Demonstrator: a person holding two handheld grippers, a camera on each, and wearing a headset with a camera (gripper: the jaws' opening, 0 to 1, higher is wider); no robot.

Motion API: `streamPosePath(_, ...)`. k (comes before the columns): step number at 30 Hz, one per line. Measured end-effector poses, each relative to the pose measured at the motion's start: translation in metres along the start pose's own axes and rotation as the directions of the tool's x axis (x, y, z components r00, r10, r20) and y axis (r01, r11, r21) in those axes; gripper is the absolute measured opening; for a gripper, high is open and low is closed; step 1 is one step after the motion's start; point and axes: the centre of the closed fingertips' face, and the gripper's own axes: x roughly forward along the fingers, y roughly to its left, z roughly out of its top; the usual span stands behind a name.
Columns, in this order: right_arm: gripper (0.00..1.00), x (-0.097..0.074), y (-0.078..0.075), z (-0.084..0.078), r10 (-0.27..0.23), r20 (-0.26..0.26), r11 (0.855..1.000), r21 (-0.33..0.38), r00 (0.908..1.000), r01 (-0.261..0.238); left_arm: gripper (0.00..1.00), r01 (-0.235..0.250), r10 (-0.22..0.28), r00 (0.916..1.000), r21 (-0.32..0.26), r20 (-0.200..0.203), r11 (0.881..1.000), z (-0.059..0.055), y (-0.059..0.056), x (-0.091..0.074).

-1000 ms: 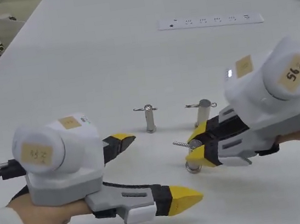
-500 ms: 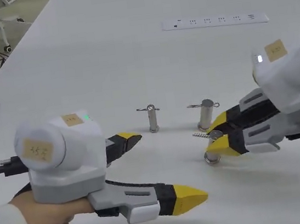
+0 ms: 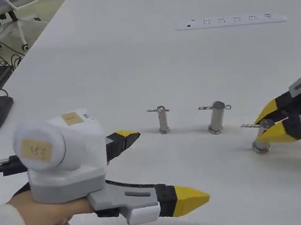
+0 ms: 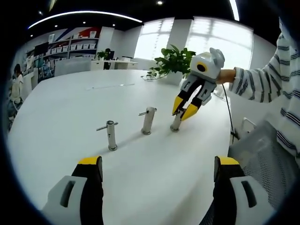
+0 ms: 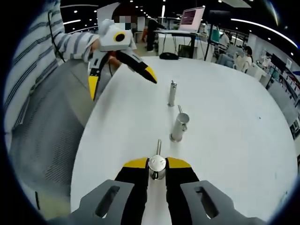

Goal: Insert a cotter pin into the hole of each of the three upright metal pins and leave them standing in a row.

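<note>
Between the yellow-tipped jaws of my right gripper (image 4: 183,112), the third short silver metal pin with a flanged foot (image 3: 261,138) is sitting clamped near its head. Its long axis is running close to upright with a slight lean, and I cannot tell whether the foot is resting on the smooth white tabletop (image 3: 131,48) or hanging just above it. A thin wire cotter pin (image 3: 249,126) is poking from its head, pointing forward from the jaws along the row. Straight ahead of those jaws the middle silver pin (image 5: 178,125) and the far silver pin (image 5: 172,93) are standing in line, each carrying its own cotter pin. My left gripper (image 3: 166,166) is idling well apart, jaws spread wide on nothing, so the right one is doing the placing. I am judging that release depends on the foot sitting flat. Beyond the row a white power strip (image 3: 230,21) is lying on the table, and a green potted plant (image 4: 176,58) is standing in the open office.
</note>
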Motion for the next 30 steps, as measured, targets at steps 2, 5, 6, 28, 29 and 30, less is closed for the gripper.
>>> streamPosePath(2,0.13,-0.004,-0.006,-0.003,0.006,-0.002,1.000,-0.018,1.0000,-0.006,0.99,-0.010,0.010,0.9999,-0.001,-0.009,1.000,-0.001,0.001,0.000)
streamPosePath(5,0.13,-0.008,-0.015,-0.009,0.013,-0.006,1.000,-0.009,0.9999,-0.013,0.98,-0.018,0.018,0.9997,-0.003,-0.019,1.000,-0.002,0.000,0.000)
streamPosePath(6,0.13,-0.009,-0.019,-0.011,0.014,-0.011,1.000,-0.007,0.9998,-0.014,0.97,-0.023,0.023,0.9995,-0.004,-0.022,1.000,-0.001,0.000,0.001)
streamPosePath(28,0.13,-0.013,-0.024,-0.018,0.121,0.045,0.990,-0.072,0.9916,-0.118,0.99,-0.077,0.074,0.9952,-0.047,-0.064,0.996,-0.012,-0.002,0.000)
streamPosePath(29,0.13,-0.013,-0.024,-0.018,0.122,0.043,0.990,-0.074,0.9916,-0.118,0.99,-0.079,0.076,0.9950,-0.046,-0.065,0.996,-0.012,-0.001,0.000)
streamPosePath(30,0.13,-0.013,-0.024,-0.018,0.121,0.041,0.990,-0.078,0.9919,-0.117,0.99,-0.080,0.077,0.9949,-0.047,-0.064,0.996,-0.012,-0.001,0.000)
